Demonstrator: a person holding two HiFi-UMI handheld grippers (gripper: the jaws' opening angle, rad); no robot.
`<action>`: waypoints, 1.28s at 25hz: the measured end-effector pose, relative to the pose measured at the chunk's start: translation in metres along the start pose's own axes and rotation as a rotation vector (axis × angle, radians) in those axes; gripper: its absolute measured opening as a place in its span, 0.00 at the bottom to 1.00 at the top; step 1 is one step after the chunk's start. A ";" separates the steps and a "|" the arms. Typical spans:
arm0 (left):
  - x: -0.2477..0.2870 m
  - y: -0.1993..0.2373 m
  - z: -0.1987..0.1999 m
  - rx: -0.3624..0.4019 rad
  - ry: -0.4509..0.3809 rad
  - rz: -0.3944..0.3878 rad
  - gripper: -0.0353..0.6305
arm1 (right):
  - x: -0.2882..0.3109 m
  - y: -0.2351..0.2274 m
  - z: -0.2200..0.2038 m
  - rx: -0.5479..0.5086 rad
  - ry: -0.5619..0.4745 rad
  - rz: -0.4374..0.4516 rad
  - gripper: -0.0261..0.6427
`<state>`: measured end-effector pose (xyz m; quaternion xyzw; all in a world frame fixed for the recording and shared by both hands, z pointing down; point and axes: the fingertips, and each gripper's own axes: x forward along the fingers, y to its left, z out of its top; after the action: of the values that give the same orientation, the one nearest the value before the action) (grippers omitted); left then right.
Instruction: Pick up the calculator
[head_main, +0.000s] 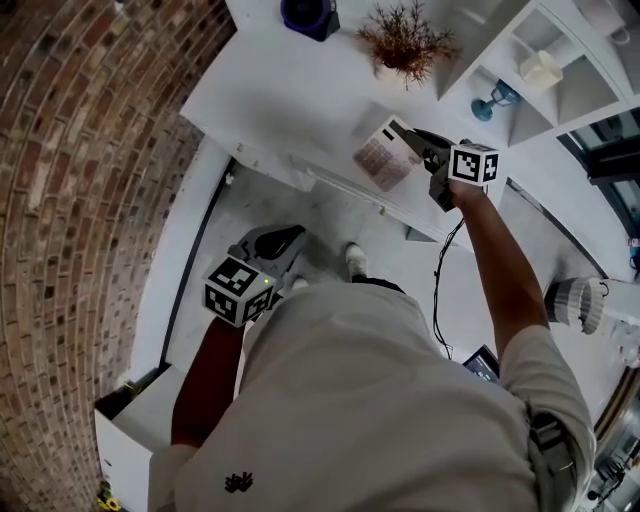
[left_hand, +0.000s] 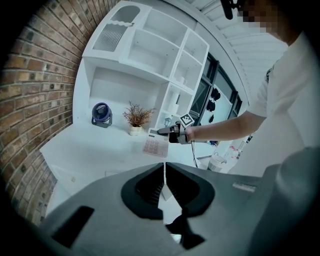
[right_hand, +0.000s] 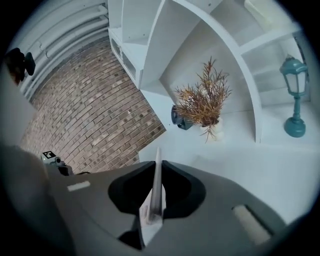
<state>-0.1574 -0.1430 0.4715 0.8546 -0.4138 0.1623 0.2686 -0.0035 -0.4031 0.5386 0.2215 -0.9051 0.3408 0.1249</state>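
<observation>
The calculator (head_main: 385, 155) is pale with pinkish keys. It hangs tilted a little above the white desk (head_main: 290, 100), and my right gripper (head_main: 412, 143) is shut on its right edge. In the right gripper view the calculator (right_hand: 156, 195) shows edge-on, pinched between the jaws of the right gripper (right_hand: 158, 170). My left gripper (head_main: 290, 235) is low beside my body, off the desk, and shut on nothing. The left gripper view shows its closed jaws (left_hand: 164, 167), with the calculator (left_hand: 155, 144) and the right gripper (left_hand: 162, 131) far ahead.
On the desk stand a dark blue fan (head_main: 308, 15) and a dried plant in a white pot (head_main: 405, 40). White shelves at the right hold a teal lantern (head_main: 492, 100) and a candle (head_main: 541, 68). A brick wall (head_main: 90, 200) runs along the left.
</observation>
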 end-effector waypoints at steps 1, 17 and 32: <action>-0.004 0.000 -0.002 0.005 0.001 -0.009 0.08 | -0.004 0.007 0.001 -0.002 -0.010 -0.003 0.12; -0.080 -0.008 -0.061 0.065 0.021 -0.109 0.08 | -0.044 0.137 -0.024 -0.024 -0.128 -0.036 0.12; -0.118 -0.029 -0.099 0.078 0.021 -0.174 0.08 | -0.082 0.211 -0.057 -0.040 -0.178 -0.059 0.12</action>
<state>-0.2110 0.0041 0.4827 0.8954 -0.3285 0.1635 0.2524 -0.0304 -0.1978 0.4312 0.2752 -0.9122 0.2979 0.0583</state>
